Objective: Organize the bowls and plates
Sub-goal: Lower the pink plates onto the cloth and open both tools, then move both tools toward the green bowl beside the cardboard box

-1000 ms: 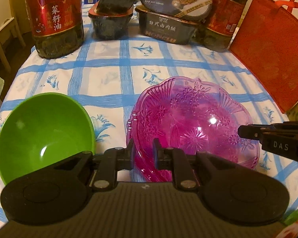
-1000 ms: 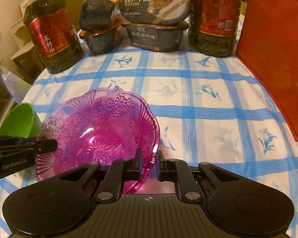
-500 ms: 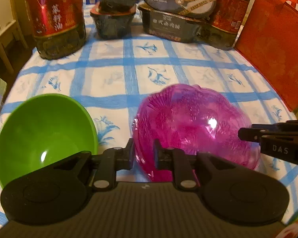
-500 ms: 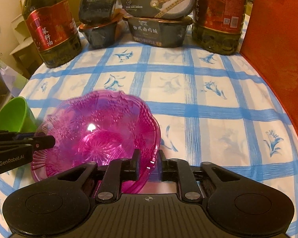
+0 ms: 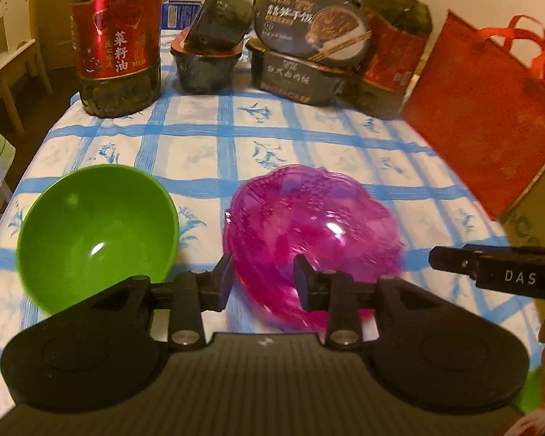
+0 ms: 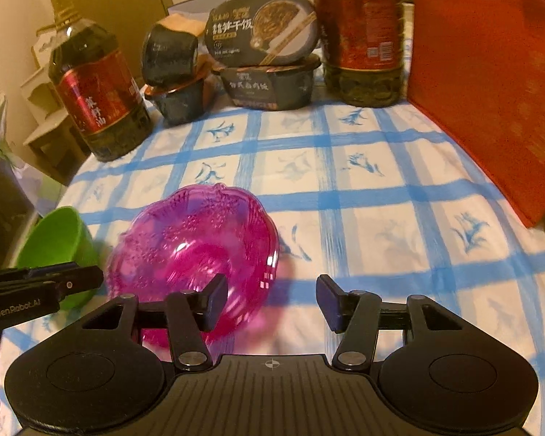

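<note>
A see-through pink bowl [image 5: 309, 232] [image 6: 200, 247] with a flower pattern rests on the blue-checked tablecloth and looks motion-blurred. A green bowl [image 5: 94, 232] [image 6: 54, 239] sits just left of it, apart from it. My left gripper [image 5: 263, 281] is at the pink bowl's near left rim, jaws opening; the rim lies between the fingers and the pads do not press on it. My right gripper [image 6: 271, 301] is at the bowl's near right side, jaws opening wide, with only the rim's edge by its left finger [image 6: 216, 301]. Each gripper shows at the edge of the other's view.
Two large oil bottles [image 5: 116, 36] [image 6: 359, 32] and stacked dark food boxes [image 5: 305, 58] line the table's far edge. A red bag [image 5: 487, 123] stands at the right. A pale chair [image 5: 3, 54] is off the table's left edge. Bare cloth [image 6: 381, 196] lies right of the pink bowl.
Both grippers were shut on the pink bowl's near rim; both have now let go, opened their jaws and drawn back and up. The pink bowl has dropped slightly and blurs.
</note>
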`<state>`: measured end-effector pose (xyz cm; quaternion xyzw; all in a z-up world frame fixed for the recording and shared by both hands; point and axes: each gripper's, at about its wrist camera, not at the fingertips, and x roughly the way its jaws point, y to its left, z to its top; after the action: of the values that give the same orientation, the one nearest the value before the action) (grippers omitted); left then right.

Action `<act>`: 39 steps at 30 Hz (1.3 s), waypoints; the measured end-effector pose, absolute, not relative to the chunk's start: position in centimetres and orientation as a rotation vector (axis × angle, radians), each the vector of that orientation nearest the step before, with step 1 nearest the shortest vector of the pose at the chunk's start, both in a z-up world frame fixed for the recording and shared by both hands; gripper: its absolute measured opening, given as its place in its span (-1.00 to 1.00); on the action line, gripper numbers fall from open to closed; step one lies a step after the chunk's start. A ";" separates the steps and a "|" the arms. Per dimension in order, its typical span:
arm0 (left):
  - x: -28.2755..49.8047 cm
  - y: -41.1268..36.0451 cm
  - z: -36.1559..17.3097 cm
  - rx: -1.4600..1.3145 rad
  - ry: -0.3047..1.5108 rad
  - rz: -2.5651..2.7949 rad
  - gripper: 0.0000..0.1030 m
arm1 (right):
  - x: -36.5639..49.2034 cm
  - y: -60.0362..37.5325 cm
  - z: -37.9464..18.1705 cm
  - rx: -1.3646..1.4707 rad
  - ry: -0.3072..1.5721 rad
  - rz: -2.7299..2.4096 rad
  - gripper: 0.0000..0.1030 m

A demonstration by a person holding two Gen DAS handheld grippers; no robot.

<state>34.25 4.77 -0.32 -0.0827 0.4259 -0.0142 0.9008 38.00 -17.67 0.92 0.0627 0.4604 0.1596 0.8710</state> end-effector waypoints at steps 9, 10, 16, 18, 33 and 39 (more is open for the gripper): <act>26.6 4.5 3.3 -0.179 0.823 -0.043 -0.34 | 29.8 -19.0 4.8 0.166 0.918 0.327 0.05; 25.7 4.5 3.6 -0.183 0.818 -0.045 -0.33 | 28.9 -19.0 5.1 0.166 0.911 0.327 0.05; 20.2 4.4 4.6 -0.206 0.802 -0.046 -0.25 | 23.0 -19.4 6.1 0.234 0.924 0.334 0.05; 18.6 4.2 4.6 -0.219 0.804 -0.051 -0.24 | 21.1 -19.6 6.1 0.260 0.930 0.334 0.06; 9.1 4.1 3.7 -0.273 0.811 -0.038 0.00 | 11.2 -20.2 5.8 0.227 0.929 0.318 0.06; 7.5 3.9 2.6 -0.289 0.846 -0.036 0.01 | 9.2 -20.7 5.6 0.208 0.940 0.309 0.06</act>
<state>7.46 3.92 2.63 -0.1399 0.4088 -0.0176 0.9016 9.16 -20.72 5.55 0.0998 0.4501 0.1478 0.8750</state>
